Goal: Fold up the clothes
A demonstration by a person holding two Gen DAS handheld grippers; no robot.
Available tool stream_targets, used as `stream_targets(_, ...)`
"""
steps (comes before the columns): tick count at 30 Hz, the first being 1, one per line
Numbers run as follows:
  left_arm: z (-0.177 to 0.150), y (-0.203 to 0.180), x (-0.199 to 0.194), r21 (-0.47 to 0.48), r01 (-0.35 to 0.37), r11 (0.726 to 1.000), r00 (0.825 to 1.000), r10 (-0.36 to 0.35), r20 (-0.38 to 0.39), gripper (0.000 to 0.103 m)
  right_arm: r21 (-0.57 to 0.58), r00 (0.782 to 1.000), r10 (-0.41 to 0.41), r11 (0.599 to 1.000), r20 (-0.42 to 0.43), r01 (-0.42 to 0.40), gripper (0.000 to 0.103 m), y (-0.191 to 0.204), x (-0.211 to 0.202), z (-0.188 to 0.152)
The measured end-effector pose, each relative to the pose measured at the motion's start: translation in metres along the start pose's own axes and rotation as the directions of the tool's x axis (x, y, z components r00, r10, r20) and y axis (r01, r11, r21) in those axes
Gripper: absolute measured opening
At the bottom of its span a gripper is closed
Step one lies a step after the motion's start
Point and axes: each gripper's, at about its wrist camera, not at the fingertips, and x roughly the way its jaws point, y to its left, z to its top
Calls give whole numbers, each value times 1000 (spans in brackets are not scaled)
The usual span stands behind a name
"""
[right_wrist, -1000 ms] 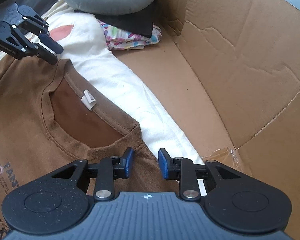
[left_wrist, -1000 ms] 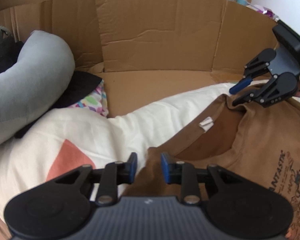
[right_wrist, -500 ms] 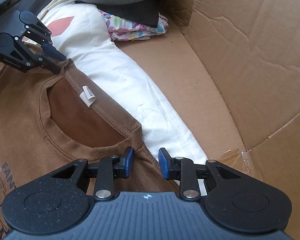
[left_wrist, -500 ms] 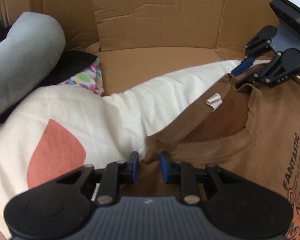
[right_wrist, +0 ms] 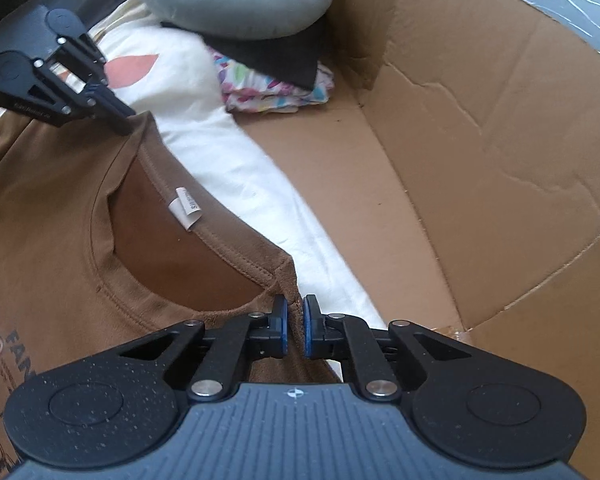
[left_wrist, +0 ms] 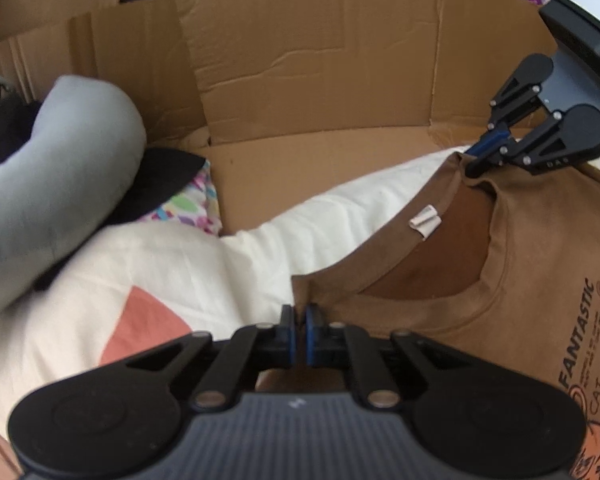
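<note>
Both hand-held grippers are clamped on the brown T-shirt [right_wrist: 60, 240]: the left hand-held gripper [left_wrist: 299, 334] pinches a fold of cloth at one end of the neckline, and the right hand-held gripper [right_wrist: 292, 330] pinches the matching shoulder point at the other end, blue pads pressed onto the fabric with almost no gap. Between those two points the collar runs taut, its white label [right_wrist: 186, 210] about midway along the back edge. From that collar the shirt spreads flat, print side up, over a cream cloth [left_wrist: 200, 264] that bears a coral patch. Beyond the collar, past the cream cloth, lie bare cardboard [right_wrist: 480, 140] and its raised walls; off to the collar's far side sit a grey neck pillow [left_wrist: 68, 168], a black item and a multicoloured folded garment [right_wrist: 276, 88]. I judge the fold barely begun: the shoulders are secured, yet no crease shows, and the lift, the fold-over and any sleeve tucks all remain.
</note>
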Motion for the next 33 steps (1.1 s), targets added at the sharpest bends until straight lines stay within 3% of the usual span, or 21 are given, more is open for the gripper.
stream_targets(6, 0, -3, 16, -27, -17, 999, 1000, 17, -26, 6, 124, 999, -9, 992, -30, 13, 6, -12, 14, 0)
stream_targets(11, 1, -10, 20, -53, -54, 997, 996, 51, -69, 14, 338, 999, 23, 941, -48, -5, 12, -28, 24, -2)
stream_targets(15, 12, -7, 0, -121, -59, 991, 997, 54, -48, 26, 428, 999, 44, 903, 5, -42, 32, -44, -2, -2)
stream_targets(25, 69, -42, -24, -150, 12, 989, 1000, -13, -1, 35, 422, 999, -20, 907, 41, 1, 33, -76, -99, -14)
stream_targets(33, 107, -93, -11, -79, 71, 994, 997, -73, -21, 42, 488, 995, -104, 868, -2, 92, 33, -102, -164, -83)
